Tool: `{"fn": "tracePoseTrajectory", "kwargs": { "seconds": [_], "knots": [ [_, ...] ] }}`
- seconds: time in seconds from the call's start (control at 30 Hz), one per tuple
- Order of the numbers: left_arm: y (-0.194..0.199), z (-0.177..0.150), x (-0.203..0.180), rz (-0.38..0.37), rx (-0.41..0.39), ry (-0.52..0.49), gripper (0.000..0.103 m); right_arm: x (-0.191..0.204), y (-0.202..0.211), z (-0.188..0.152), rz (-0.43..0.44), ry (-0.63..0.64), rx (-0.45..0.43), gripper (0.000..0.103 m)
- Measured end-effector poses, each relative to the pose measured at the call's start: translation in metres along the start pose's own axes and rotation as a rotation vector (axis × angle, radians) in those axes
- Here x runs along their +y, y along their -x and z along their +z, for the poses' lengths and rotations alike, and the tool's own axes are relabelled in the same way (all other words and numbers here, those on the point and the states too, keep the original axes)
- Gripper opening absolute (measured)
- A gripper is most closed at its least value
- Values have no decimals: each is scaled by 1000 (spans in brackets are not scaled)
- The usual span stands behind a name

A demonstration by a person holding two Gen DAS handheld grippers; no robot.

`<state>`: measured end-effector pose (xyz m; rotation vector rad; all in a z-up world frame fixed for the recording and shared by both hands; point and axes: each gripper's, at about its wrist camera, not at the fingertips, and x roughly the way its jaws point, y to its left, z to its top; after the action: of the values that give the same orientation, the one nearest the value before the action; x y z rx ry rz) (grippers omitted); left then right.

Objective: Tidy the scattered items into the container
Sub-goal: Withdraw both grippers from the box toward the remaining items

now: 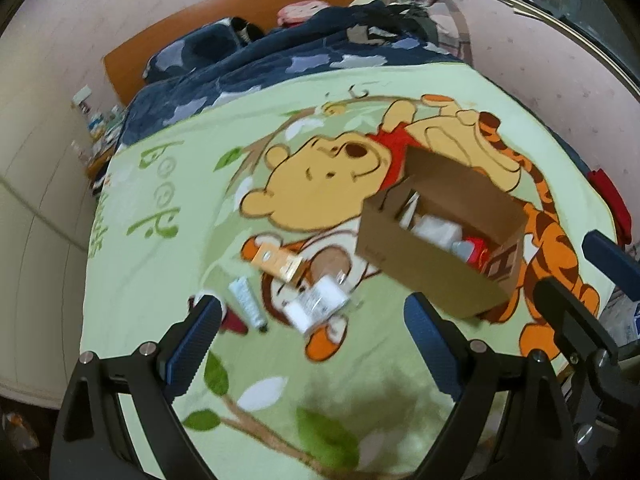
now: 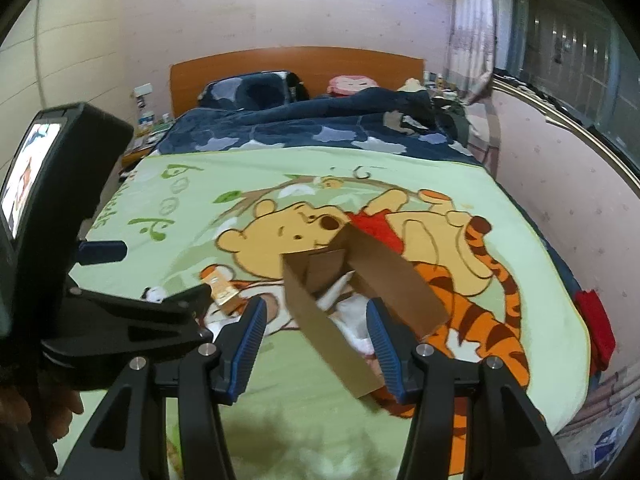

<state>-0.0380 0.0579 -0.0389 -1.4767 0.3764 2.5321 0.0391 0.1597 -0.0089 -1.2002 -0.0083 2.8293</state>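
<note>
An open cardboard box (image 1: 432, 268) sits on the green cartoon blanket (image 1: 168, 280), holding white and red items. It also shows in the right wrist view (image 2: 340, 320). Left of it lie an orange carton (image 1: 276, 262), a clear-wrapped white packet (image 1: 318, 304) and a pale tube (image 1: 248, 304). A dark red item (image 1: 234, 322) peeks out by the left finger. My left gripper (image 1: 312, 332) is open and empty above these items. My right gripper (image 2: 316, 332) is open and empty, its fingers on either side of the box's near wall. The orange carton (image 2: 222, 286) shows left of it.
The bed runs back to a navy quilt (image 2: 304, 132) and orange headboard (image 2: 296, 68). A red cloth (image 2: 596, 328) lies at the bed's right edge. A cluttered bedside table (image 2: 146, 128) stands at the left, a window sill at the right.
</note>
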Motion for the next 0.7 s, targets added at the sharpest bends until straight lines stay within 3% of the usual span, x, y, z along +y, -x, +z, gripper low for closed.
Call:
{"fn": "tracePoseTrajectory", "kwargs": {
  "seconds": [0.43,0.7],
  "knots": [
    [-6,-64,79,54,78,217,94,71,1,-16,112,128,28,53],
    [-18,-76,92,72,112,278,94,83,-9,-17,141,169,39,53]
  ]
}}
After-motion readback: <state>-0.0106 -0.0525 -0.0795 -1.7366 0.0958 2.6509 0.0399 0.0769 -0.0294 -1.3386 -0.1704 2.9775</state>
